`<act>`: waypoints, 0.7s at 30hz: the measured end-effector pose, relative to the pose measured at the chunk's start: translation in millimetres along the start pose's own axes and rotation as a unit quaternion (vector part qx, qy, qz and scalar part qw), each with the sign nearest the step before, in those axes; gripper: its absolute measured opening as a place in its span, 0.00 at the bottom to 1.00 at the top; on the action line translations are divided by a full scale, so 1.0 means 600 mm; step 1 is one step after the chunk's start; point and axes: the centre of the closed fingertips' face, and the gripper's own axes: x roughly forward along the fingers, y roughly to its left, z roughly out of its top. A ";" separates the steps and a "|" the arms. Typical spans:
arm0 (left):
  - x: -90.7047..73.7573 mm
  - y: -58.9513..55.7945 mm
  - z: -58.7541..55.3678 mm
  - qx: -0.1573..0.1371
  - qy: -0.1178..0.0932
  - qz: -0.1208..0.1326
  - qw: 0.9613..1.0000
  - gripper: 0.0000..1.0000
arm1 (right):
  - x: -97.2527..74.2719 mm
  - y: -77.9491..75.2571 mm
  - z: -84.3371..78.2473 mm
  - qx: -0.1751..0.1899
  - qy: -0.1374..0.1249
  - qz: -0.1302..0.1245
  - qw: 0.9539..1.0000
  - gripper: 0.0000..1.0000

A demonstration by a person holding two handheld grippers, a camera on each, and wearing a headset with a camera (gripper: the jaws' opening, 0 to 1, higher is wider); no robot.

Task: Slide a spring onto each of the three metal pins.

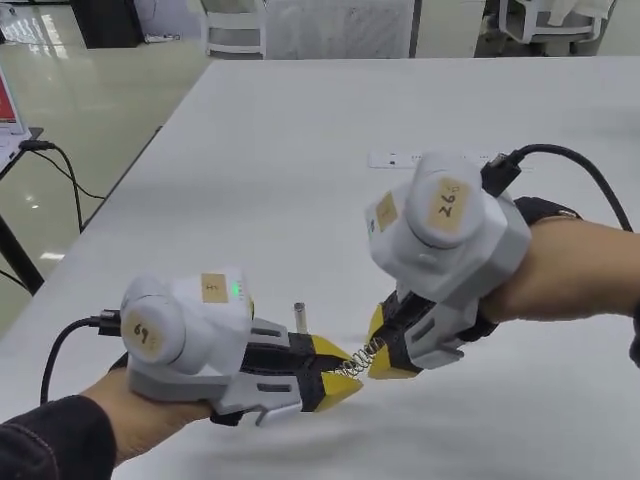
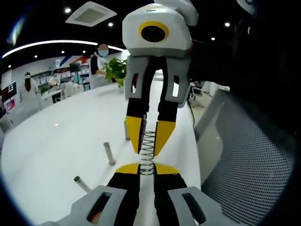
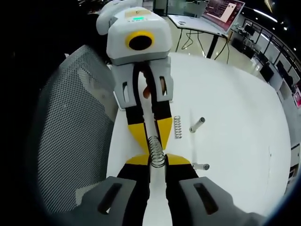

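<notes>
- The white workbench (image 1: 300, 150) is being used as the work surface, with the task's things gathered near its close edge.
- The left gripper (image 1: 340, 378) and the right gripper (image 1: 385, 362) are being held tip to tip just above it. Each one's jaws are being kept narrow, pinched on opposite ends of one spring.
- The metal pins (image 2: 109, 153) are being left bare on the bench beside the grippers. They are judged to be stiff, smooth and easily toppled.
- The spring (image 1: 360, 355) is being spanned between the yellow tips. It is judged to be very light, springy lengthwise and liable to buckle or shoot free, so it is best gripped at one end with the other left open. It is being seen as a thin, bright wire coil.
- A second spring (image 3: 177, 127) is being left lying flat near one pin.
</notes>
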 end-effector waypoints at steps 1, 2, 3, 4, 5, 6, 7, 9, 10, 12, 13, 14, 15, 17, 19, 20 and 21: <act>0.000 0.000 0.000 0.000 0.000 -0.001 1.000 0.02 | -0.001 0.002 0.005 0.001 -0.004 0.002 1.000 0.08; 0.000 -0.001 -0.001 0.000 0.000 -0.001 1.000 0.02 | -0.001 0.002 0.008 0.000 -0.005 0.002 1.000 0.08; 0.000 -0.001 -0.001 0.000 0.001 -0.001 1.000 0.02 | 0.000 0.003 0.010 -0.004 -0.005 0.003 1.000 0.08; 0.000 0.000 -0.002 0.000 0.001 -0.001 1.000 0.03 | 0.001 0.004 0.011 -0.005 -0.004 0.003 1.000 0.08; 0.000 0.000 -0.003 0.000 0.002 -0.001 1.000 0.03 | 0.003 0.003 0.013 -0.007 -0.004 0.003 1.000 0.08; 0.000 0.000 -0.003 -0.001 0.003 -0.001 1.000 0.03 | 0.003 0.003 0.014 -0.008 -0.004 0.004 1.000 0.08; 0.000 0.000 -0.004 -0.001 0.003 0.000 1.000 0.03 | 0.004 0.003 0.015 -0.009 -0.003 0.004 1.000 0.08; 0.000 0.001 -0.005 -0.002 0.003 0.000 1.000 0.03 | 0.005 0.004 0.018 -0.013 -0.002 0.004 1.000 0.08; 0.000 0.001 -0.005 -0.002 0.003 0.001 1.000 0.03 | 0.005 0.005 0.020 -0.014 -0.002 0.004 1.000 0.08; 0.000 0.001 -0.005 -0.002 0.003 0.001 1.000 0.03 | 0.005 0.006 0.025 -0.012 -0.006 0.006 1.000 0.08; 0.000 0.001 -0.005 -0.002 0.003 0.001 1.000 0.03 | 0.005 0.006 0.026 -0.012 -0.006 0.006 1.000 0.08; 0.000 0.002 -0.005 -0.002 0.003 0.001 1.000 0.03 | 0.005 0.005 0.026 -0.014 -0.005 0.005 1.000 0.08; 0.000 0.002 -0.005 -0.003 0.002 0.001 1.000 0.03 | 0.006 0.006 0.027 -0.015 -0.004 0.005 1.000 0.08; 0.000 0.002 -0.005 -0.003 0.002 0.001 1.000 0.03 | 0.006 0.007 0.029 -0.017 -0.004 0.006 1.000 0.08; 0.001 0.002 -0.005 -0.003 0.002 0.000 1.000 0.03 | 0.006 0.008 0.031 -0.019 -0.004 0.006 1.000 0.08; 0.002 0.001 -0.005 -0.003 0.002 -0.001 1.000 0.03 | 0.007 0.009 0.033 -0.021 -0.004 0.006 1.000 0.08; 0.002 0.000 -0.005 -0.003 0.002 -0.002 1.000 0.03 | 0.007 0.009 0.035 -0.022 -0.004 0.006 1.000 0.08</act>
